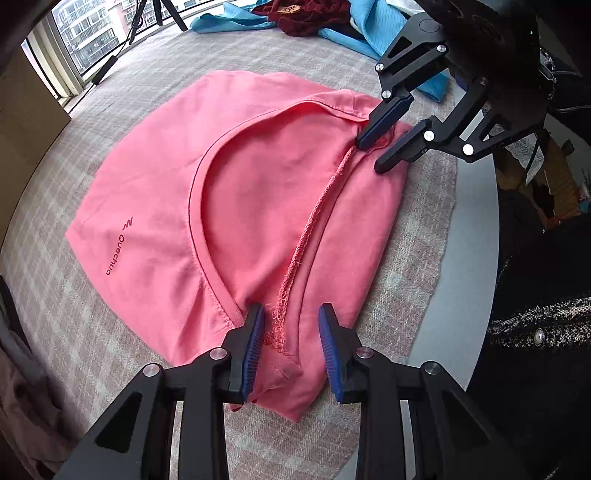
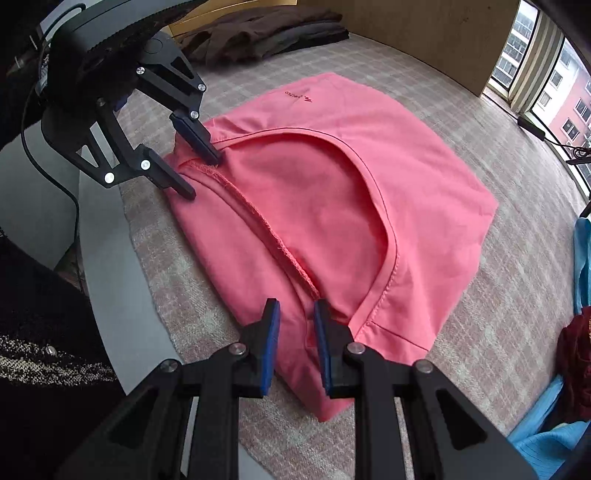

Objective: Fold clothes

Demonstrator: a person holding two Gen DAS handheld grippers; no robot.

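A pink T-shirt [image 1: 240, 184] lies folded on the checked table cloth [image 1: 74, 155], with its curved neckline and a raw inner seam [image 1: 314, 221] facing up. My left gripper [image 1: 291, 310] is open at the near end of that seam, its blue pads on either side of a raised fold of pink cloth. At the far end of the seam my right gripper [image 1: 371, 157] is also open, its fingertips down on the shirt. The right wrist view shows the same from the other side: the right gripper [image 2: 295, 304] astride the shirt [image 2: 314, 184] edge, the left gripper [image 2: 202, 177] at the upper left.
Blue cloth [image 1: 373, 29] and a dark red garment [image 1: 306, 14] lie beyond the shirt. A pile of dark clothes [image 2: 266, 29] sits by a wooden board [image 2: 424, 37]. The grey table edge [image 1: 465, 258] runs beside a person's dark tweed sleeve [image 1: 535, 332].
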